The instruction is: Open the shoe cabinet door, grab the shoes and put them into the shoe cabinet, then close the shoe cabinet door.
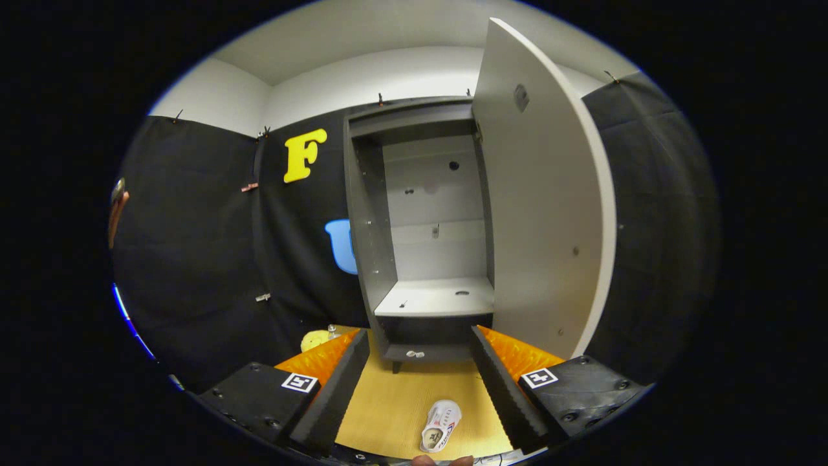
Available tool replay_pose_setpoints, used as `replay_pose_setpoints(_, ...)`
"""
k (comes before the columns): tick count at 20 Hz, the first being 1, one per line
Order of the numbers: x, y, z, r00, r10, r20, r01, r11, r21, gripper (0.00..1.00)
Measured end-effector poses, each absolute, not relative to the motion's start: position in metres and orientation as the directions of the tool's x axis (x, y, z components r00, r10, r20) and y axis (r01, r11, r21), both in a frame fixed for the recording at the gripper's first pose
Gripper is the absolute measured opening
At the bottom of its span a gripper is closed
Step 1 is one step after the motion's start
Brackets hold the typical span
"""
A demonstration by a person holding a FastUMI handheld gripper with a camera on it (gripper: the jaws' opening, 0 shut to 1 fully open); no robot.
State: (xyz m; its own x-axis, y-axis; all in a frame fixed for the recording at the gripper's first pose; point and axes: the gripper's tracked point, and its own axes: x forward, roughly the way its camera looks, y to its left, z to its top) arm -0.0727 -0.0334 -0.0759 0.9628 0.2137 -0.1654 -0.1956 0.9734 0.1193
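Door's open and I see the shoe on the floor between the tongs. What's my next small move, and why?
Probably lower the tongs toward the shoe and centre it in the gap. The tongs are open and hold nothing, and the shoe lies on the floor between them, nearer the right finger. The cabinet ahead already has its door swung wide and a bare shelf, so grasping comes next.

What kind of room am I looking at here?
Most likely a staged recording booth, not a real home: black cloth hangs as walls, and a lone shoe cabinet stands with its door open. A white shoe lies on the wood floor between the open claw's fingers.
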Motion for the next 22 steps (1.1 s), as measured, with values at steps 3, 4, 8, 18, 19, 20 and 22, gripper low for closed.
replay_pose_setpoints(3,-0.072,-0.008,-0.147,0.923,0.235,-0.304,-0.207,0.971,0.122,0.98)
replay_pose_setpoints(4,-0.073,-0.002,-0.172,0.906,0.236,-0.352,-0.204,0.971,0.126,0.99)
replay_pose_setpoints(8,-0.082,0.009,-0.278,0.820,0.222,-0.528,-0.168,0.975,0.148,0.99)
replay_pose_setpoints(18,-0.078,-0.008,-0.484,0.650,0.112,-0.752,-0.031,0.992,0.120,0.67)
replay_pose_setpoints(19,-0.077,-0.010,-0.498,0.638,0.099,-0.764,-0.018,0.993,0.113,0.63)
replay_pose_setpoints(20,-0.074,-0.009,-0.510,0.628,0.095,-0.772,-0.003,0.993,0.119,0.55)
replay_pose_setpoints(22,-0.064,-0.008,-0.528,0.627,0.086,-0.775,0.024,0.991,0.129,0.55)
